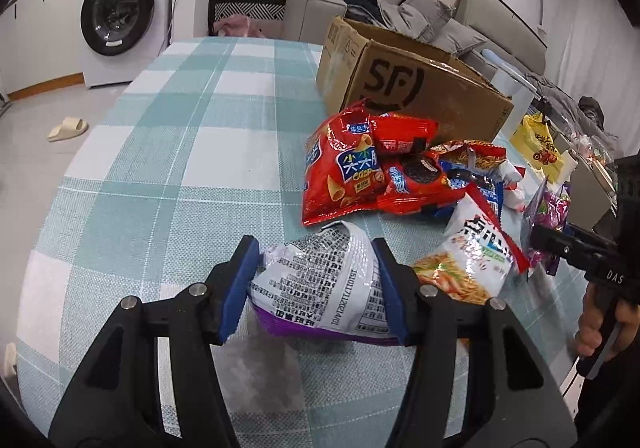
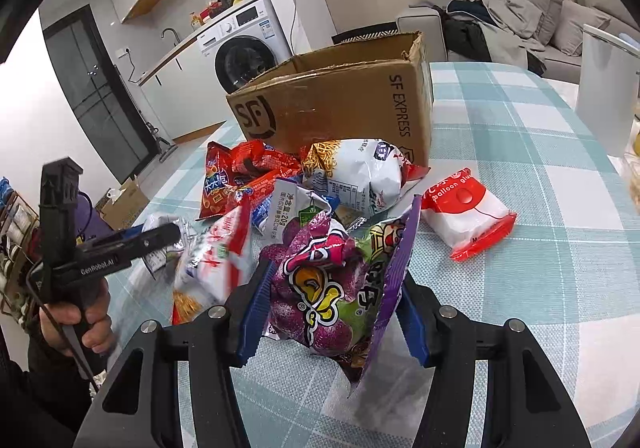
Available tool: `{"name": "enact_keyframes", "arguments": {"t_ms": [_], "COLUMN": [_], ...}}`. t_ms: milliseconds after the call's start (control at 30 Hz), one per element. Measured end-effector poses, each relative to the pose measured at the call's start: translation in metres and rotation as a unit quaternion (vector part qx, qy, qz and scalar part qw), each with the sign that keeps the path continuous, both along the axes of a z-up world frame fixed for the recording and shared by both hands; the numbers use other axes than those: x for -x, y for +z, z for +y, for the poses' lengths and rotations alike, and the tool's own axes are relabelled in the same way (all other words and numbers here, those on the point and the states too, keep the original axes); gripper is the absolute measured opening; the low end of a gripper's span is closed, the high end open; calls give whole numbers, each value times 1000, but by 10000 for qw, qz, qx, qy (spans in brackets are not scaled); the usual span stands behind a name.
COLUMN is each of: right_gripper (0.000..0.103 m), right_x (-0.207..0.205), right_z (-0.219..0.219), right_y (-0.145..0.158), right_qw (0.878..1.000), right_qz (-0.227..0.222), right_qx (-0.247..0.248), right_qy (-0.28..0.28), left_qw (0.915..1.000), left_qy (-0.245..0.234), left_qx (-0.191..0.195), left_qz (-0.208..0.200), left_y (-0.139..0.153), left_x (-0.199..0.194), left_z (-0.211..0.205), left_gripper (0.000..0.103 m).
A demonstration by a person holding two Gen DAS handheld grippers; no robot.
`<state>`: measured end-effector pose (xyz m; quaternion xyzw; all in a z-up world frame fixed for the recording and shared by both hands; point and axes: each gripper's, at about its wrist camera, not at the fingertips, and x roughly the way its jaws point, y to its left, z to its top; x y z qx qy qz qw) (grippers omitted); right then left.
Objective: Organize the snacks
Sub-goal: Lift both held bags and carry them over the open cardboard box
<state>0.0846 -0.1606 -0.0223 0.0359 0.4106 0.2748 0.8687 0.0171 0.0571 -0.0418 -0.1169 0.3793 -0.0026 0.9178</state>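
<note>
With the left gripper (image 1: 316,284) clamped on a white printed snack bag (image 1: 320,280) and the right gripper (image 2: 334,308) on a purple one (image 2: 340,284), both near the tabletop's (image 1: 160,167) front, lift each high over the far brown cardboard box's (image 2: 340,103) rim before releasing.

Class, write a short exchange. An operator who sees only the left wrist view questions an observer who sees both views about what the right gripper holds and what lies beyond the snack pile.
Operator: My left gripper grips a white printed bag. I see only the right gripper's edge. Is it holding anything?
Observer: Yes. The right gripper is shut on a purple snack bag with a cartoon on its front.
Operator: What lies beyond the pile on that side?
Observer: A red and white packet lies alone on the tablecloth, apart from the cardboard box.
</note>
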Motion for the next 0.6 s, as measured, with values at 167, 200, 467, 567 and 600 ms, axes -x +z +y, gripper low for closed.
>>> {"name": "enact_keyframes", "arguments": {"t_ms": [167, 200, 467, 567, 600], "right_gripper": [58, 58, 58, 58, 58], "right_x": [2, 2, 4, 0, -2], "right_z": [-3, -3, -9, -7, -7], "right_y": [3, 5, 26, 35, 39], "right_qw": [10000, 10000, 9988, 9982, 9980], "right_qz": [-57, -81, -462, -574, -610], "right_qx": [-46, -55, -112, -86, -72], "right_qy": [-13, -16, -96, -114, -130], "left_qw": [9998, 9997, 9980, 9972, 9969], "left_qy": [52, 63, 92, 43, 46], "left_qx": [122, 100, -95, -133, -163], "left_qz": [-134, -197, -616, -729, -765], "left_y": [6, 10, 45, 57, 61], "left_x": [4, 6, 8, 2, -1], "left_z": [3, 3, -7, -14, -16], "left_gripper": [54, 54, 54, 54, 54]}}
